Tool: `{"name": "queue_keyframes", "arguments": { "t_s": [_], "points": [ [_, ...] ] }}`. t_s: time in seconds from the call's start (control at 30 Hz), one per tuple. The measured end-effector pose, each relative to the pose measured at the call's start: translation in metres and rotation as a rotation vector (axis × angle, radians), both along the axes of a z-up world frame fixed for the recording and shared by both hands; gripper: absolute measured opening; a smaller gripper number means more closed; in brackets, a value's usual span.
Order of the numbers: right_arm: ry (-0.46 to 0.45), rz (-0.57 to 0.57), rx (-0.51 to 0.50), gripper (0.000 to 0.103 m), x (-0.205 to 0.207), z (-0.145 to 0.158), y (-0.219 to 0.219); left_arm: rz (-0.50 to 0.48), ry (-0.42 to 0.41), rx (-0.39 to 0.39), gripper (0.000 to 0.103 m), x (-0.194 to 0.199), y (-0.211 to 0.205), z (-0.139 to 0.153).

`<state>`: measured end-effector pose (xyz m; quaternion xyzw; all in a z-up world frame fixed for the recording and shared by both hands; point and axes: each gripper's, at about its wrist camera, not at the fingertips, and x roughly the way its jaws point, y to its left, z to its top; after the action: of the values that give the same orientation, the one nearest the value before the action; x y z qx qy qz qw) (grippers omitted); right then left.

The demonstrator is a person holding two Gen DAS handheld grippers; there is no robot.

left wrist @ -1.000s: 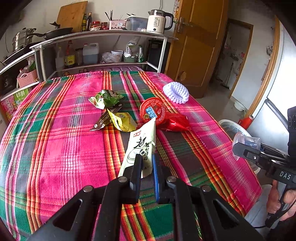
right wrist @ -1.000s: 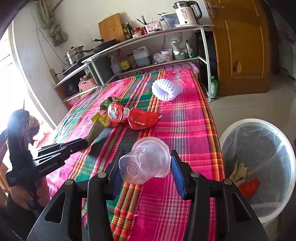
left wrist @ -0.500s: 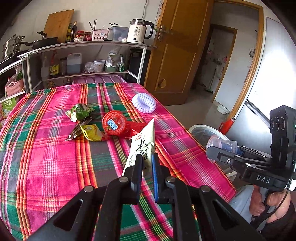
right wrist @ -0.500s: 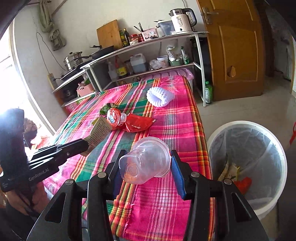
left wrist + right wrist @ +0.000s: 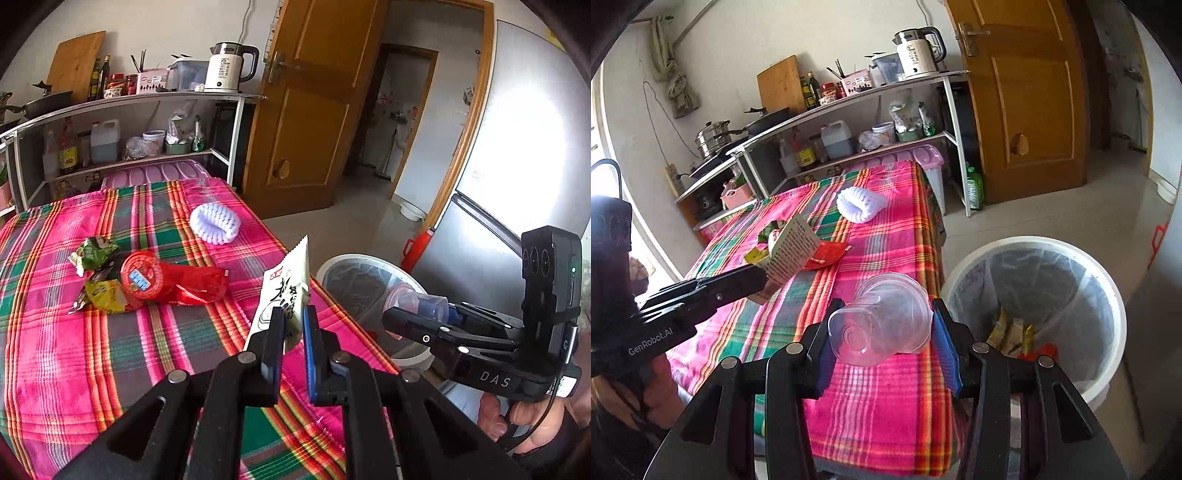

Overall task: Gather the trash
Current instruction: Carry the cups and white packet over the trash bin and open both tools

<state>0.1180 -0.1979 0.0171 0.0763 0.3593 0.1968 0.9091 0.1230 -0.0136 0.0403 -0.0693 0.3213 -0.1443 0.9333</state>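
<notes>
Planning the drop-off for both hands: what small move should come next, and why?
Probably carry the right gripper a bit further right, over the white lined trash bin. It is shut on the clear plastic cup, which hangs above the table edge beside the bin. The left gripper, shut on the white snack wrapper, can follow.

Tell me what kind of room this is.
Most likely a home kitchen or dining room: an electric kettle and wok on a shelving rack, and a fridge by the door.
</notes>
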Motion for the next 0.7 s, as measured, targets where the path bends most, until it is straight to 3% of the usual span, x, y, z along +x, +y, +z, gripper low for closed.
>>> {"name": "queue_keyframes", "arguments": {
  "t_s": [0.7],
  "points": [
    [0.057, -0.190, -0.009, 0.048, 0.014, -0.028, -0.086, -0.202, 0.037, -0.025, 0.010, 0.058, -0.098, -0.010]
  ]
}}
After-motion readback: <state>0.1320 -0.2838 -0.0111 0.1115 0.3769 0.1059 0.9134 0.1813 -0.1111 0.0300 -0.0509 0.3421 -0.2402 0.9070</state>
